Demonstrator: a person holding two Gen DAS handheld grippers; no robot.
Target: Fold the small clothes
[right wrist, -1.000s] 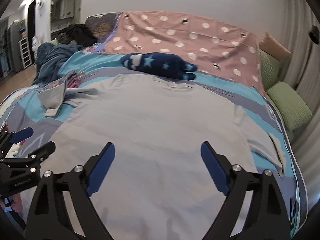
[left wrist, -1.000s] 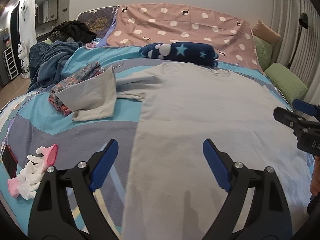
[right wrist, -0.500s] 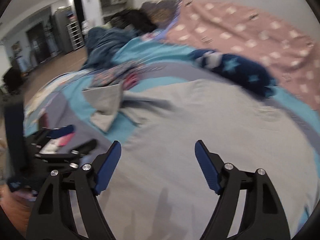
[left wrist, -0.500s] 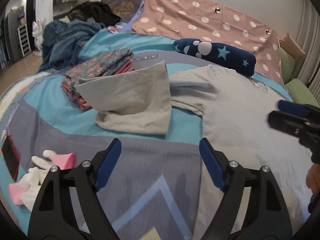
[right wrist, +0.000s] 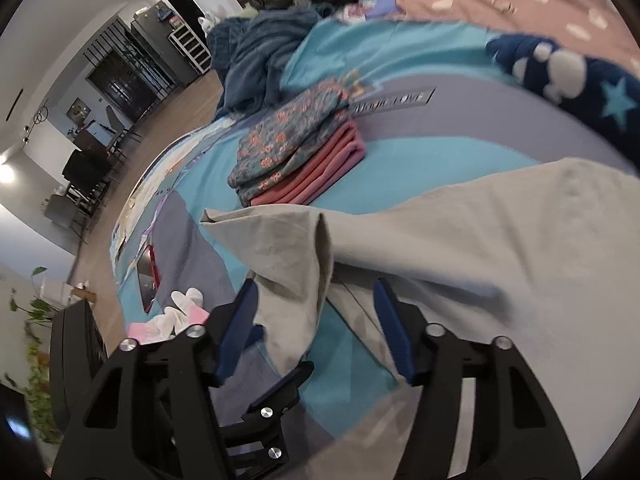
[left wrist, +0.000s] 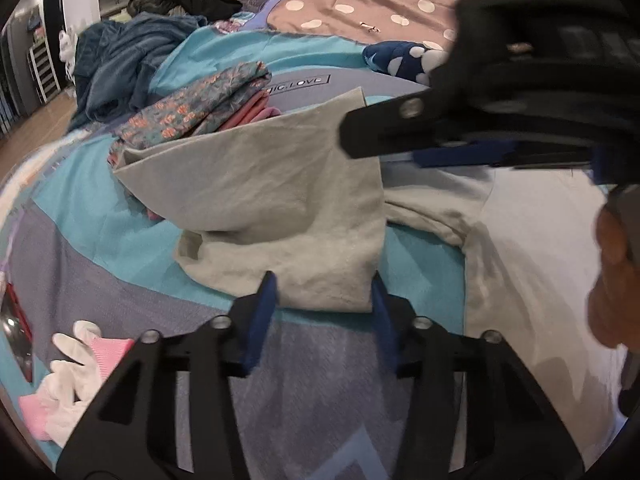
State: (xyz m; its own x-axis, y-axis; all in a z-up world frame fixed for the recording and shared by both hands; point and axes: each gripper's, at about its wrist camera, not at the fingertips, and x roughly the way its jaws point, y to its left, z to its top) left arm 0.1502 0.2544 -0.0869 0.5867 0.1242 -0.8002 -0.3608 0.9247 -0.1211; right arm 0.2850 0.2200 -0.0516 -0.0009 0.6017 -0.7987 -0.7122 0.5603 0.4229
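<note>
A large light grey T-shirt (left wrist: 520, 240) lies spread on the bed, its left sleeve (left wrist: 288, 208) bunched and rucked up. My left gripper (left wrist: 324, 304) is open, its blue fingers on either side of the sleeve's near edge. My right gripper (right wrist: 316, 312) is open above the sleeve (right wrist: 296, 264) where it meets the shirt body (right wrist: 500, 240). In the left wrist view the right gripper (left wrist: 420, 136) hangs over the sleeve's far side. In the right wrist view the left gripper's fingers (right wrist: 280, 388) show below the cloth.
A folded stack of floral and pink clothes (right wrist: 304, 152) lies beyond the sleeve. Pink and white socks (left wrist: 80, 372) and a phone (left wrist: 16, 332) lie at the left. A navy star-print plush (right wrist: 580, 92), dark blue blankets (left wrist: 128, 56) and a spotted pink cover (left wrist: 380, 0) lie farther back.
Both grippers swung left from the shirt body to its left sleeve and moved close to it. The right gripper now hangs over the sleeve in front of the left camera.
</note>
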